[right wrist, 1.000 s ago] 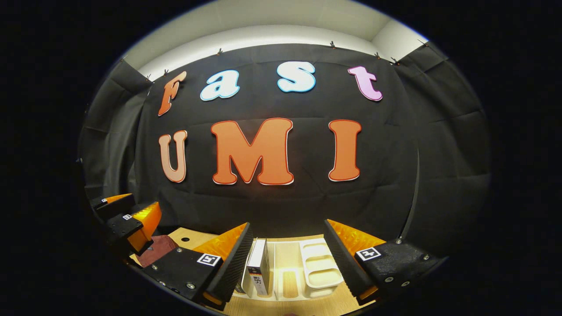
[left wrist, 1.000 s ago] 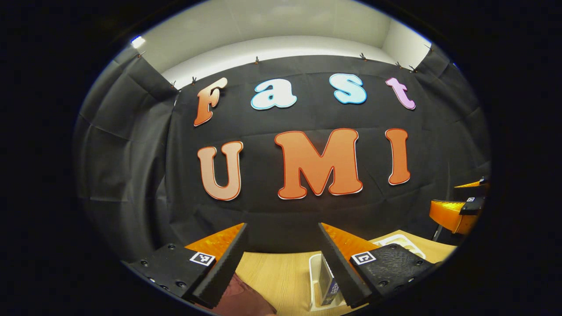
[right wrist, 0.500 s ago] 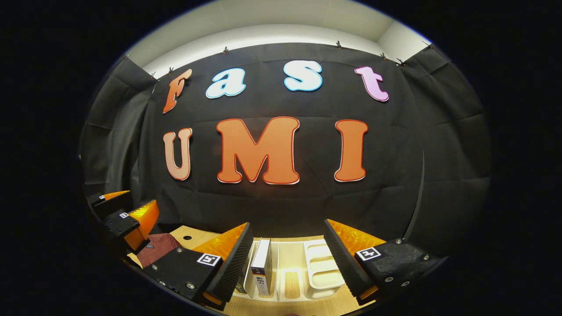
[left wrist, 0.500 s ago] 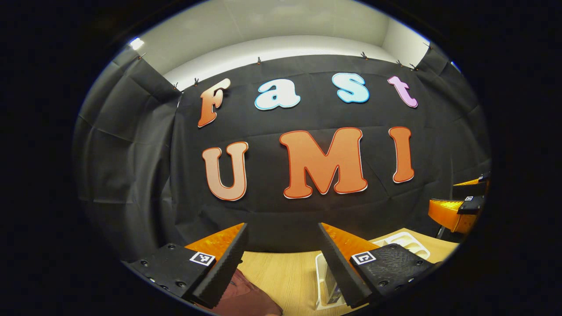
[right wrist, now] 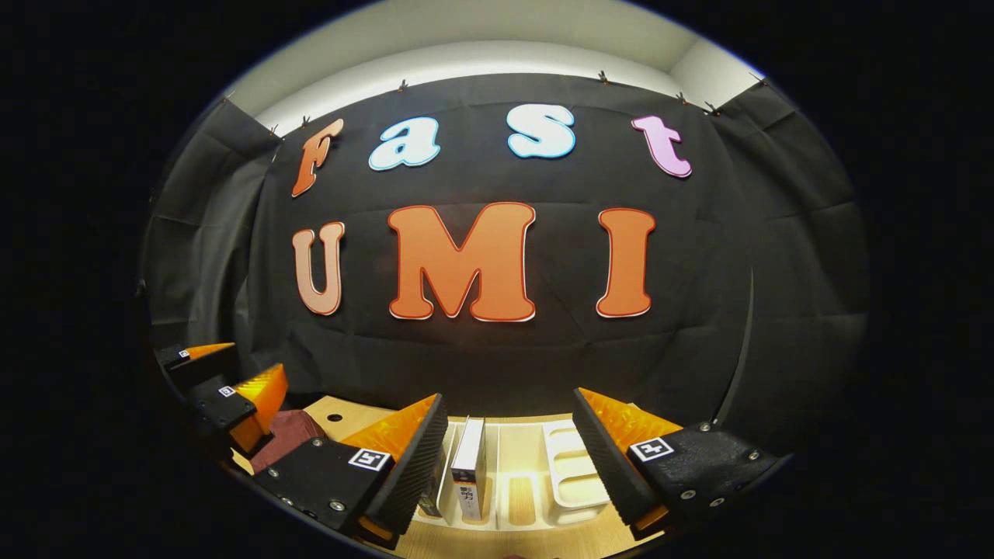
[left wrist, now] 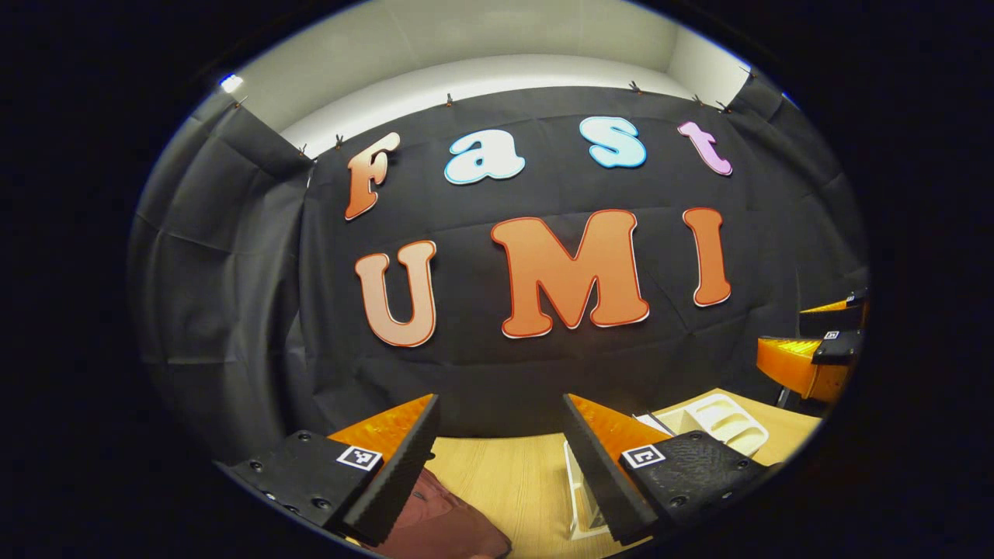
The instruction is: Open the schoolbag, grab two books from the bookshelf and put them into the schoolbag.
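Maroon schoolbag [left wrist: 443, 524] lay on table [left wrist: 505, 481] under left hand-held gripper [left wrist: 501, 458], jaws wide, nothing held; right hand-held gripper [right wrist: 509, 466] likewise empty, aimed at book [right wrist: 470, 477] upright in white bookshelf [right wrist: 571, 473], likely staging pick

A dark red schoolbag [left wrist: 443, 524] is cut off by the bottom edge of the left gripper view, partly behind a gripper finger. In the right gripper view, a white bookshelf [right wrist: 571, 473] is partly hidden by both fingers, and the print on a book [right wrist: 470, 477] is too small to tell
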Tool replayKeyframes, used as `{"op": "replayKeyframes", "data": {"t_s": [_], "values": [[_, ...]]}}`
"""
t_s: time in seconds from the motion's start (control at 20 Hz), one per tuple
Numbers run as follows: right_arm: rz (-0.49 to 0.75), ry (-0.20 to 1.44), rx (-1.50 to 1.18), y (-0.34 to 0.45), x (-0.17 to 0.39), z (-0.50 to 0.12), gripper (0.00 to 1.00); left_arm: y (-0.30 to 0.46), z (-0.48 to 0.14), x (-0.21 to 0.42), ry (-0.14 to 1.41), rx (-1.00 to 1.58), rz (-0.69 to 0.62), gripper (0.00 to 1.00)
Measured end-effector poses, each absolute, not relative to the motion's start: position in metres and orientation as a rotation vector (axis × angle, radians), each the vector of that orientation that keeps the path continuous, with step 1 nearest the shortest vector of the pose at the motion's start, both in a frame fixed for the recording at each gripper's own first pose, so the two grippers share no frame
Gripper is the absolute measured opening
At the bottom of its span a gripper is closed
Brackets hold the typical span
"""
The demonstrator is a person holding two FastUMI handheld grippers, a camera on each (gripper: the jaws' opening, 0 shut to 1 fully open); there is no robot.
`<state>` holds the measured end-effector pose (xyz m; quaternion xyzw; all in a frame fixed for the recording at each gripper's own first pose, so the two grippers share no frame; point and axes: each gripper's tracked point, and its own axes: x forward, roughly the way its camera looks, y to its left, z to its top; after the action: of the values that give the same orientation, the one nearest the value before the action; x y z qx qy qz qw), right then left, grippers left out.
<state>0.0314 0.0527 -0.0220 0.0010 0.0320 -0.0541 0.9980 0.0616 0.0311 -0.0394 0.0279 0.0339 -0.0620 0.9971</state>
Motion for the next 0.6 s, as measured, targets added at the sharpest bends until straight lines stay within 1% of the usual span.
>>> {"op": "replayKeyframes", "data": {"t_s": [0.05,0.1,0.2,0.25,0.3,0.35,0.6], "values": [[-0.106,0.068,0.0,0.054,0.033,-0.024,0.96,0.033,-0.043,0.06,0.076,0.062,-0.122,1.0],[-0.103,0.069,-0.001,0.055,0.033,-0.024,0.96,0.036,-0.046,0.061,0.083,0.073,-0.12,0.96],[-0.098,0.074,-0.003,0.057,0.032,-0.026,0.96,0.04,-0.059,0.062,0.11,0.099,-0.11,0.96],[-0.097,0.077,-0.003,0.058,0.034,-0.027,0.96,0.04,-0.069,0.062,0.132,0.11,-0.112,1.0],[-0.096,0.083,-0.001,0.058,0.035,-0.029,0.96,0.04,-0.077,0.061,0.146,0.126,-0.117,1.0],[-0.095,0.086,0.001,0.058,0.034,-0.031,0.96,0.042,-0.088,0.06,0.159,0.152,-0.12,0.96],[-0.106,0.118,0.005,0.059,0.035,-0.043,0.96,0.051,-0.156,0.054,0.27,0.3,-0.146,0.96]]}}
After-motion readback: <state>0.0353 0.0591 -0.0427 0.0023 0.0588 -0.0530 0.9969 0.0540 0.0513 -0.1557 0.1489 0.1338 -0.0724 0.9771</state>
